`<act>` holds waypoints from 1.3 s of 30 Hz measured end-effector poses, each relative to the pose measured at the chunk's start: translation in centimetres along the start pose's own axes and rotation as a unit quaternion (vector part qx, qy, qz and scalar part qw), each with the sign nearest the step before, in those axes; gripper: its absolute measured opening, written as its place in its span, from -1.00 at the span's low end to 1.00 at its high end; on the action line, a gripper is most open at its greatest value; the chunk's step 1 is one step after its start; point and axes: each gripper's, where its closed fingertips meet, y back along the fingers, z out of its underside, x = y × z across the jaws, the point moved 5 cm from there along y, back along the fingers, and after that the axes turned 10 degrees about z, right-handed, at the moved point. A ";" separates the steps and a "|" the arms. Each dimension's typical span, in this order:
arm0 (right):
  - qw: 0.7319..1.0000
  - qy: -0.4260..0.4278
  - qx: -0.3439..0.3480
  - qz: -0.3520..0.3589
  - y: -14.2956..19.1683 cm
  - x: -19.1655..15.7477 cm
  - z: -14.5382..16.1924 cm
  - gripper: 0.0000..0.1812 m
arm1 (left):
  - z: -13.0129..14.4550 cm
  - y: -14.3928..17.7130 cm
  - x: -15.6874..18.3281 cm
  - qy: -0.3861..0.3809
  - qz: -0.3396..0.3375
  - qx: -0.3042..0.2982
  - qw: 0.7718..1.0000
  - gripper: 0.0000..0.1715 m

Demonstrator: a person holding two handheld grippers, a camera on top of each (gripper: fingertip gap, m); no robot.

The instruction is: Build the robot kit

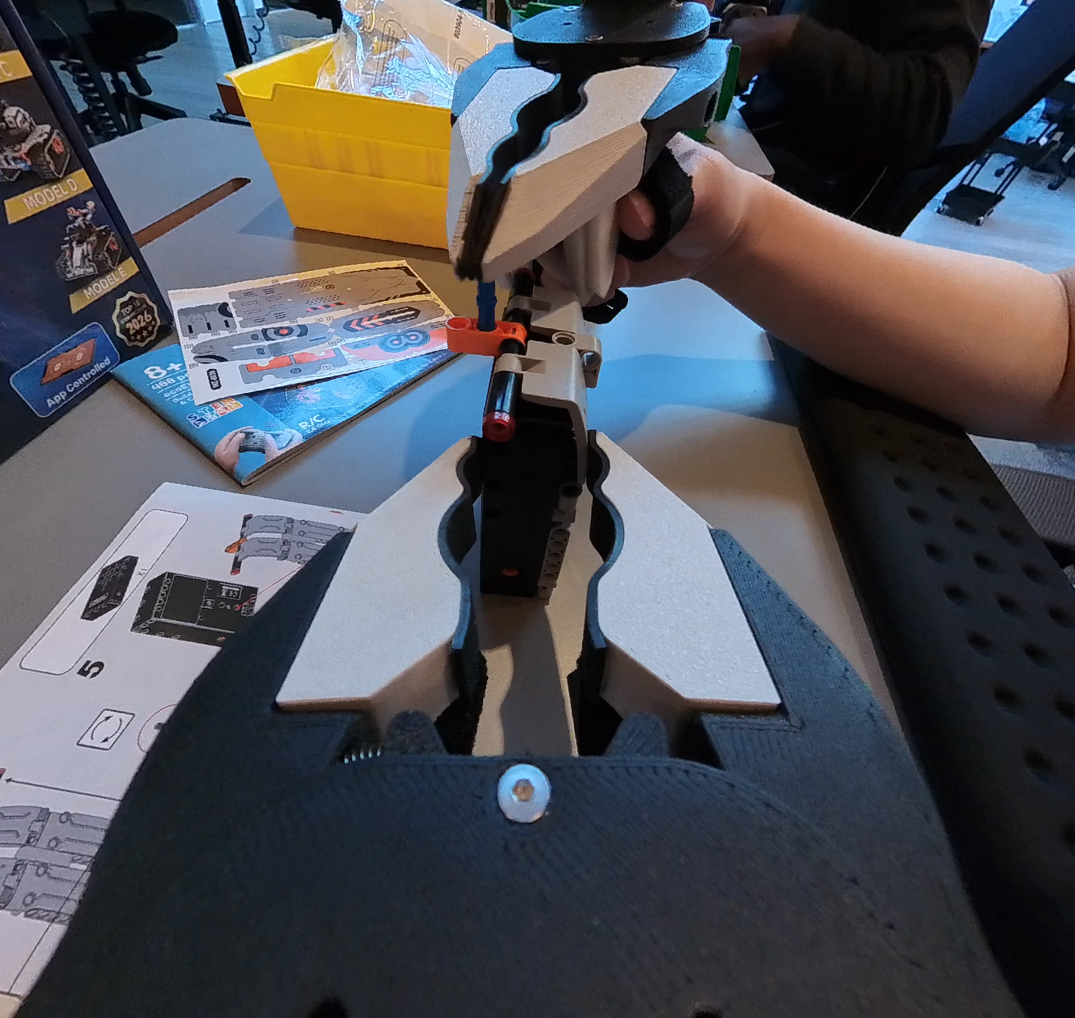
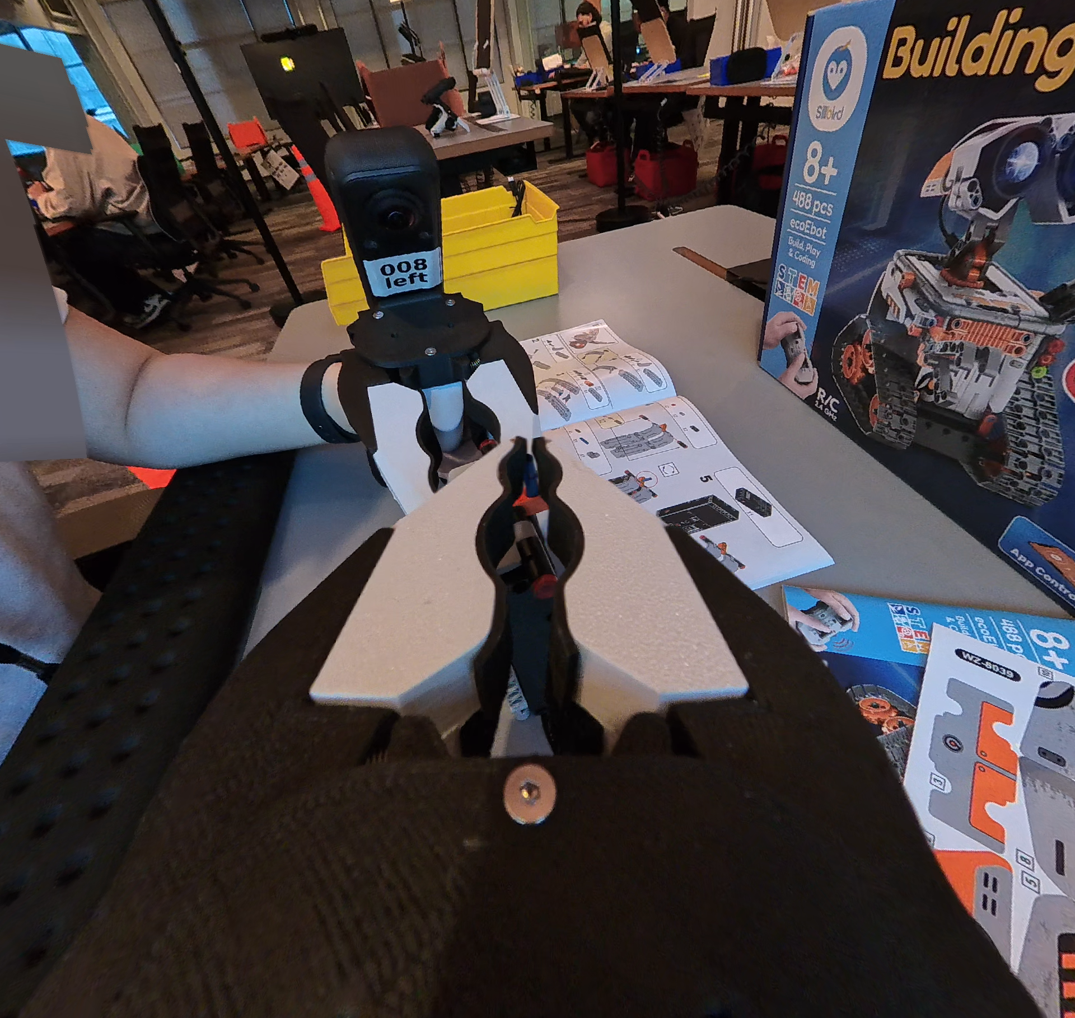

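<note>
My left gripper (image 1: 532, 449) is shut on a black block (image 1: 523, 525) that carries grey beams (image 1: 552, 368), a black axle with a red end (image 1: 501, 403) and an orange connector (image 1: 483, 336). It holds this assembly above the grey table (image 1: 698, 455). My right gripper (image 1: 472, 272) comes down from above and is shut on a small blue pin (image 1: 486, 304) whose lower end sits in the orange connector. In the right wrist view the right gripper (image 2: 529, 446) pinches the blue pin (image 2: 530, 467), and the left gripper (image 2: 459, 455) faces it just behind.
A yellow bin (image 1: 349, 176) with a plastic bag (image 1: 395, 42) stands behind. A dark kit box (image 2: 931, 292) stands upright at one side. An open manual (image 2: 669, 467), a blue booklet (image 1: 279, 420) and a sticker sheet (image 1: 308, 321) lie on the table. A black perforated chair back (image 1: 960, 583) borders it. My right fingertips sit around 6 centimetres from my left ones.
</note>
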 end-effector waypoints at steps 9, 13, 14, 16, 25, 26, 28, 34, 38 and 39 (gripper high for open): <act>0.999 0.041 -0.018 -0.011 2.7 -0.3 1.1 -0.22 | 0.6 2.9 0.1 -0.011 0.006 -0.039 0.999 -0.32; 0.997 -0.020 -0.037 -0.066 1.2 0.7 3.5 -0.14 | 0.2 6.5 -1.1 -0.001 -0.024 -0.024 0.999 -0.41; 0.994 -0.037 -0.051 -0.086 0.7 0.6 4.2 -0.18 | 0.0 7.4 -1.5 0.003 -0.034 -0.014 0.999 -0.43; 0.988 -0.054 -0.068 -0.126 -0.1 0.1 5.0 -0.39 | -0.4 8.9 -2.1 0.009 -0.054 0.011 0.998 -0.45; 0.923 -0.170 0.102 -0.329 2.4 -1.4 0.7 -0.62 | -0.9 9.5 -2.4 -0.001 -0.070 0.023 0.997 -0.48; 0.906 -0.181 0.141 -0.354 3.2 -1.5 -0.4 -0.61 | -0.9 9.3 -2.3 -0.002 -0.068 0.020 0.998 -0.48; 0.873 -0.192 0.224 -0.389 4.8 -1.4 -2.4 -0.62 | -1.0 9.1 -2.1 -0.006 -0.065 0.017 0.998 -0.48; 0.814 -0.202 0.328 -0.436 7.8 -1.3 -4.2 -0.63 | -1.6 9.4 -1.7 -0.022 -0.074 0.019 0.997 -0.49; 0.817 -0.200 0.326 -0.432 7.9 -1.3 -4.2 -0.62 | -2.2 9.8 -1.4 -0.024 -0.074 0.034 0.996 -0.49; 0.822 -0.200 0.320 -0.428 7.7 -1.3 -4.2 -0.62 | -2.2 9.9 -1.5 -0.025 -0.077 0.033 0.996 -0.49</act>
